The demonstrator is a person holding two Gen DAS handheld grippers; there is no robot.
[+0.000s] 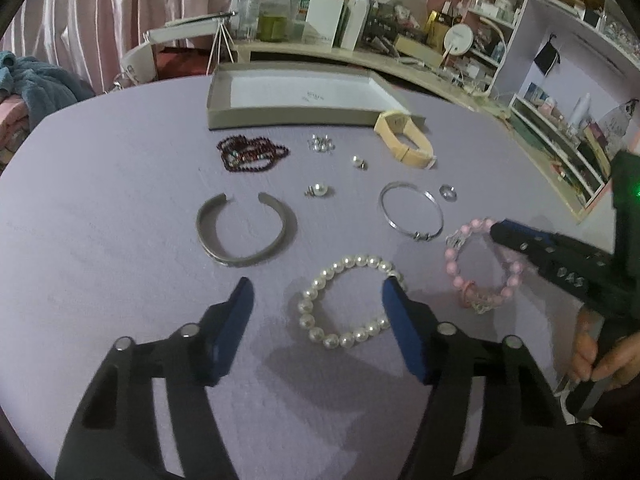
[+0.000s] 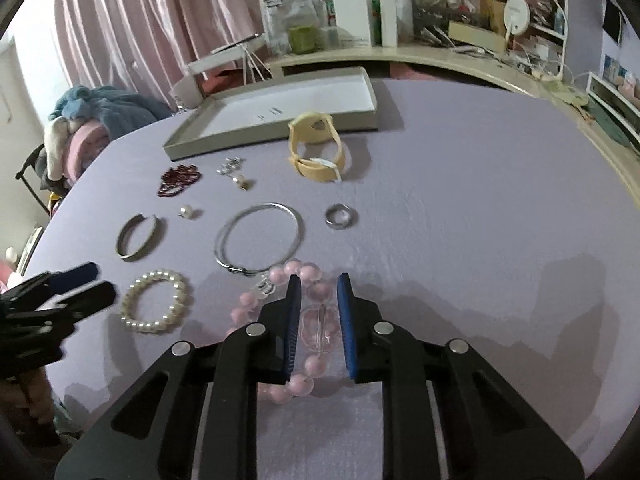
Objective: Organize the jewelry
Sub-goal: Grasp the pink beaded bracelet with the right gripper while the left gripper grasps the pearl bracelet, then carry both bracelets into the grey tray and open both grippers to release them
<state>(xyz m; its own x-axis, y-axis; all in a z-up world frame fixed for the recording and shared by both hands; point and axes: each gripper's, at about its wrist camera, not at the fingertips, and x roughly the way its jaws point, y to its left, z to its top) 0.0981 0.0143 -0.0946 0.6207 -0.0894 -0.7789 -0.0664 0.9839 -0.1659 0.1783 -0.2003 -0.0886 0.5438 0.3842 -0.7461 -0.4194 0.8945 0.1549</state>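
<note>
Jewelry lies spread on a lilac table [image 1: 100,184]. My left gripper [image 1: 316,292] is open, low over the table, with a white pearl bracelet [image 1: 346,300] between its blue fingers. My right gripper [image 2: 318,284] is partly open, its fingers on either side of a pink bead bracelet [image 2: 308,364] that lies on the table; it also shows in the left wrist view [image 1: 478,266]. Further back lie a silver cuff [image 1: 244,228], a thin silver bangle [image 1: 412,210], a ring [image 1: 448,192], dark red beads [image 1: 250,152], pearl earrings [image 1: 318,190] and a yellow watch [image 1: 406,138].
An open shallow grey box [image 1: 296,114] with a white inside stands at the table's far edge. Behind it a cluttered shelf [image 1: 360,50] holds boxes and bottles. Pink curtains and piled clothes [image 1: 40,84] are at the left. More shelving stands at the right.
</note>
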